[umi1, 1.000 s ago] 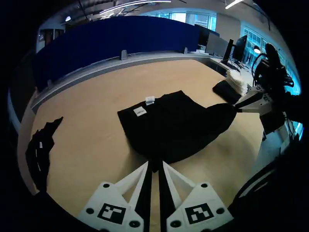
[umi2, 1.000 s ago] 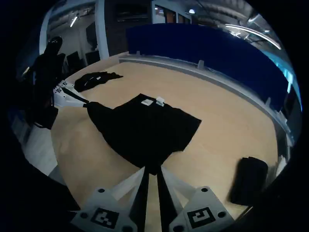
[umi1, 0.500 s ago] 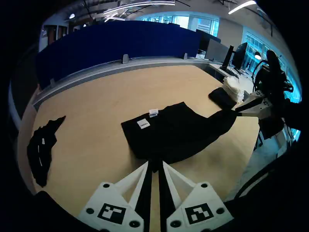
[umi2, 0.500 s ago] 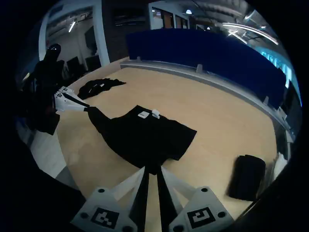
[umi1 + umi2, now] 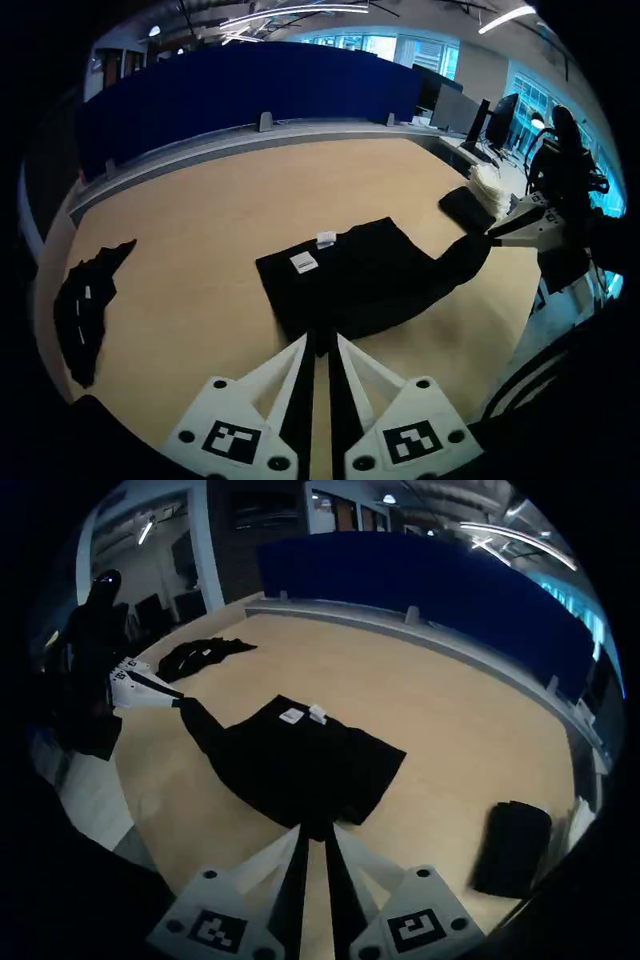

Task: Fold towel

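A black towel [image 5: 360,276] with white tags lies spread on the light wooden table [image 5: 208,216], half lifted at its near corners. My left gripper [image 5: 322,340] is shut on one near corner of it. My right gripper [image 5: 316,830] is shut on another corner of the towel [image 5: 296,760]. Across the cloth, the left gripper view has the right gripper [image 5: 490,237] pinching the far right corner. Likewise the left gripper [image 5: 178,698] holds the far left corner in the right gripper view.
A crumpled black cloth [image 5: 84,304] lies at the table's left end, also seen as the black cloth [image 5: 196,652]. A folded black towel [image 5: 512,856] sits at the right end beside a white stack [image 5: 490,178]. A blue partition [image 5: 240,88] backs the table.
Both grippers have drawn back with the towel corners, and the cloth lies flatter and more stretched on the table than a second ago.
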